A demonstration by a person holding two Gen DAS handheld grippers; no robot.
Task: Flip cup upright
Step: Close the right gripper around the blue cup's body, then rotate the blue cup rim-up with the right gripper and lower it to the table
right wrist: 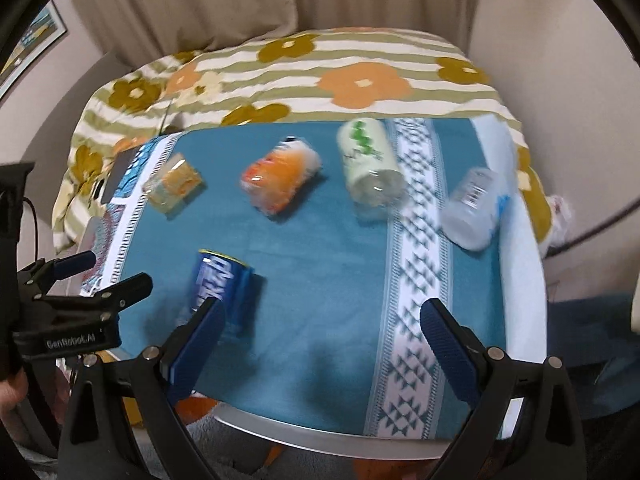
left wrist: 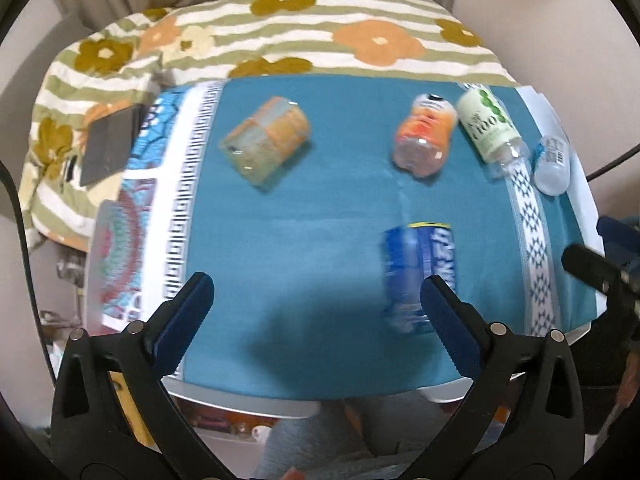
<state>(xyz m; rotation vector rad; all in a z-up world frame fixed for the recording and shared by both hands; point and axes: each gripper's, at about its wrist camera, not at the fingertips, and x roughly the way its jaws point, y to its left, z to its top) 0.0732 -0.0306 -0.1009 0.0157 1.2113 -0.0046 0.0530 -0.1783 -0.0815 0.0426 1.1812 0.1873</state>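
I see both claws spread wide and empty: left gripper (left wrist: 316, 300), right gripper (right wrist: 322, 320). The blue cup (left wrist: 418, 276) lies on its side on the teal cloth (left wrist: 304, 208) at five o'clock, lettering blurred. "GenRobot.AI" reads on the left gripper's body.

Setting: a home, most likely a bedroom.

I log these signs: a bed behind the table, covered by a quilt (right wrist: 304, 76) striped green and white with orange and mustard flowers; a curtain (right wrist: 192, 4) hanging in folds above it; a framed picture (right wrist: 36, 38) on the pale wall at left; a small table under a teal cloth (right wrist: 320, 280) with woven white bands. Household clutter lies on the cloth: labelled plastic bottles (left wrist: 490, 122), all on their sides, and a blue can (right wrist: 220, 284). I see nothing industrial here.
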